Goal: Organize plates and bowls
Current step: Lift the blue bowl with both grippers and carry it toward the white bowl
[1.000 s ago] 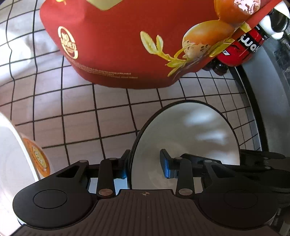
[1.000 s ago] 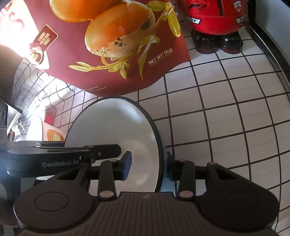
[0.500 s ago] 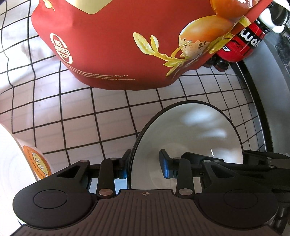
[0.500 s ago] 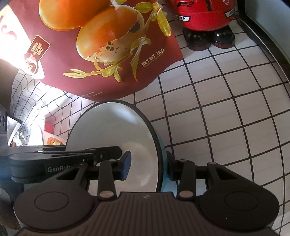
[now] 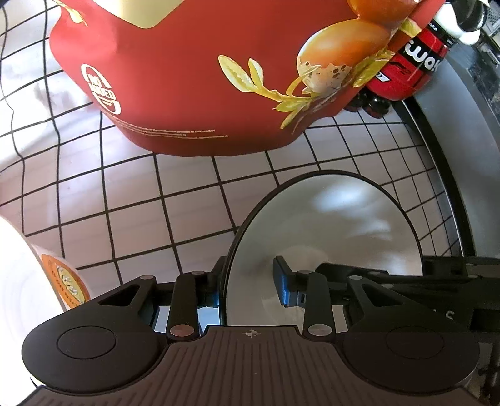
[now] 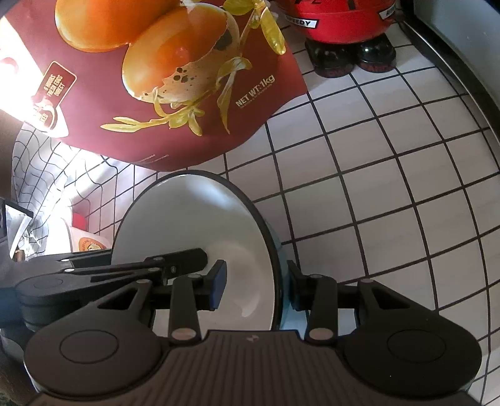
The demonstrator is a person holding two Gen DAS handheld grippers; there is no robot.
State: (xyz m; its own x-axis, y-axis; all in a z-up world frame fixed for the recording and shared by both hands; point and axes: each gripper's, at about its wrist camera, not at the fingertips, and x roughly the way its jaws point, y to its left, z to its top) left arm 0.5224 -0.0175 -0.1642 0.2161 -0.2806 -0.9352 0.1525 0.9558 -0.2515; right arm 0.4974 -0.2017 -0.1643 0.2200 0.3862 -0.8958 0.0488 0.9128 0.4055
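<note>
A white bowl with a dark rim and pale blue outside sits low over a table covered in a white cloth with a black grid; whether it rests on the cloth or is lifted just clear cannot be told. Two hand-held grippers straddle its rim from opposite sides, which suggests a two-handed carry to keep the bowl level.

The left hand-held gripper has one finger outside the left wall and one blue pad inside. Its jaws have just been closing on the rim, though a gap shows beside the inner pad, so a firm pinch cannot be confirmed.

The right hand-held gripper mirrors this on the right wall, one pad inside and one against the blue outside; it looks closed on the wall.

Just behind the bowl stands a large red bag printed with eggs, and beyond it a red toy figure on black feet. A white paper cup with an orange label stands to the left, near the bowl.
</note>
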